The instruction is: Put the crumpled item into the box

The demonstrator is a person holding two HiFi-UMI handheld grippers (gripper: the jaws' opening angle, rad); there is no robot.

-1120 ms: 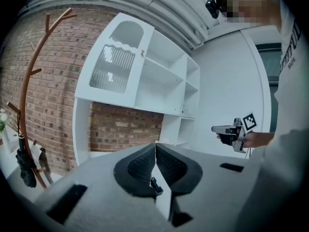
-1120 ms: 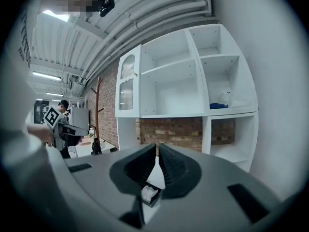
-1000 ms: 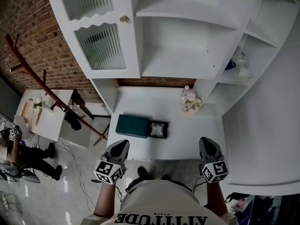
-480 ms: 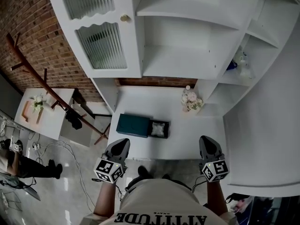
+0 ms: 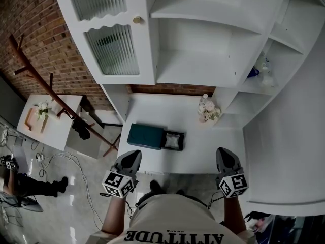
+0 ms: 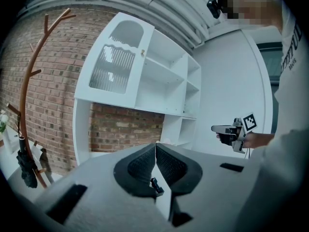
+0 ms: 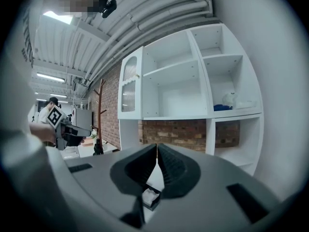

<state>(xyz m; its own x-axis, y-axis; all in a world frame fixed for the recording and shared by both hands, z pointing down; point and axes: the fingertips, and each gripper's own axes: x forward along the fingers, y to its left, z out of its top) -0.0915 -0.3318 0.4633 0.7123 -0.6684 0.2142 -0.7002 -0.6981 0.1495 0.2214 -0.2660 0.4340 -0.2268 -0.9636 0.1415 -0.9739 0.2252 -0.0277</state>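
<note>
left tool (image 5: 132, 155) pressed together, empty, held off the near edge of the table (image 5: 152, 111), likely idle; teal box (image 5: 145, 135) lies open mid-table; white crumpled item (image 5: 173, 140) seemingly already in its black half; right tool (image 5: 224, 154) likewise closed, empty, parked clear

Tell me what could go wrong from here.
Both the left gripper and right gripper have their fingers shut; unopened, they would likely shove the white crumpled item rather than grasp it.
The item lies in a small dark tray beside the teal box; a grab might drag the tray along.
The flower posy stands nearby; a wide right-hand reach could tip it.
</note>
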